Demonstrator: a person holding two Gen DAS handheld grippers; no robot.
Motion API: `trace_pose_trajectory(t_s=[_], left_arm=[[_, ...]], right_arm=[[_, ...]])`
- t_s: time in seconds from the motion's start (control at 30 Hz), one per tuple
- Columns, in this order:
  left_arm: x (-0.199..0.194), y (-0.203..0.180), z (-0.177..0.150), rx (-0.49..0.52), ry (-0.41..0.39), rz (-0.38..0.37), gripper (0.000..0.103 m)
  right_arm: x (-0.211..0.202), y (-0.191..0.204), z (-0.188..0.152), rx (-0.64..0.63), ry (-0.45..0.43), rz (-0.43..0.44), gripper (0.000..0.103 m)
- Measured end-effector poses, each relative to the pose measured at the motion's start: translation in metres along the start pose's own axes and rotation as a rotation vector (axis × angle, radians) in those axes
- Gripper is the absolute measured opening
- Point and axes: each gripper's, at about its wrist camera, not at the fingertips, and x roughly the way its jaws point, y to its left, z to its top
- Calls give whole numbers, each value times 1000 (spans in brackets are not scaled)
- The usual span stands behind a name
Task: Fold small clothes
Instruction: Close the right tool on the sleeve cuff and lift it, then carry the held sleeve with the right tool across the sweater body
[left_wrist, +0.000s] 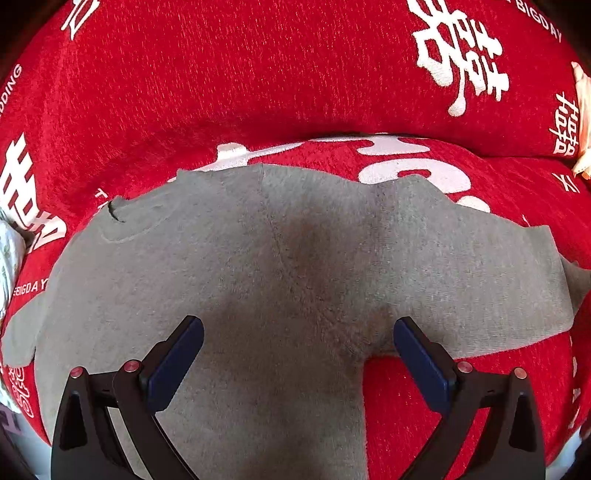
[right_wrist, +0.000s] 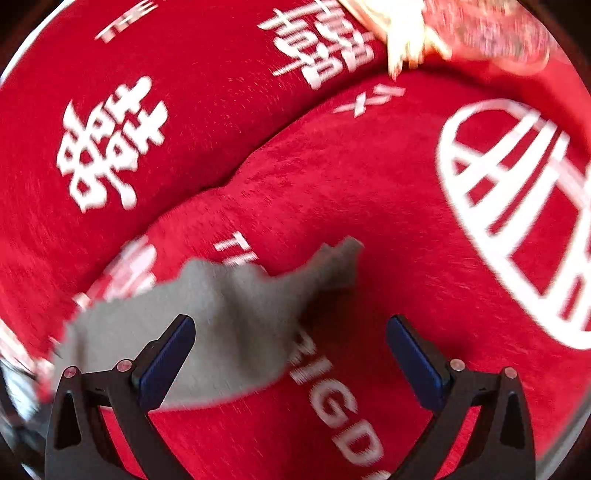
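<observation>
- A small grey garment (left_wrist: 280, 266) lies spread flat on a red sofa cover (left_wrist: 258, 74) printed with white characters, on the seat just in front of the back cushion. It looks laid out this way so its edges can be reached for a fold.
- The left gripper (left_wrist: 298, 332) hovers over the garment's near edge with its jaws wide apart and nothing between them. One blue pad (left_wrist: 177, 362) sits over grey cloth and the other over the boundary with the red cover, which reads to me as lining up on a hem or corner.
- The right gripper (right_wrist: 290, 332) is also spread wide and empty, hanging over the garment's far-right end (right_wrist: 221, 325). That view is blurred, so whether it touches the fabric I cannot tell.
- Near the seat's right edge, by the back cushion, a pale fringed item (left_wrist: 581, 122) rests, well apart from the garment.
- At the seat's left edge a light patterned cloth (left_wrist: 9, 254) shows.
- Nothing stands between either gripper and the garment.
</observation>
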Motion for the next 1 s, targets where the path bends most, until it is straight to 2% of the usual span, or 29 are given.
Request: trace_pose_trajectory(t_s=[0.13,0.17,0.2,0.23,0.27,0.3,0.37,0.43,0.5,0.57,0.67,0.73,0.83,1.0], left_arm=[[4,5,1,-6,-1,13,103],[5,6,2,-9,1,16,103],[7,8,2,-15,4,17,103],[8,13,2,-27,7,17,103],[8,16,1,-39,8,17,103],[9,21,0,-53,10,15,103],[10,34,-3,-99,16,4,103],[12,47,-8,-145,23,8,103],[18,52,-11,-169,55,21,103],[25,46,-15,-128,92,22,103],[11,46,-18,-85,68,25,103],[1,54,-24,-76,45,12,103],[-9,74,-37,-82,27,38,103],[-16,135,-73,-173,35,24,103]], right_arm=[[30,-11,18,113,14,96,97],[33,-11,20,121,0,111,86],[37,-11,24,122,-5,141,72],[43,-10,27,118,31,166,27],[52,-8,27,116,94,165,10],[50,-8,27,108,94,149,10],[34,-8,26,76,30,146,8],[3,-14,27,81,-88,145,8],[-17,-16,28,83,-157,131,8],[-24,-14,30,60,-167,62,7],[-33,-9,27,69,-190,27,7],[-40,-3,24,79,-206,36,7],[-51,-5,21,94,-221,62,7],[-67,2,13,142,-234,111,7]])
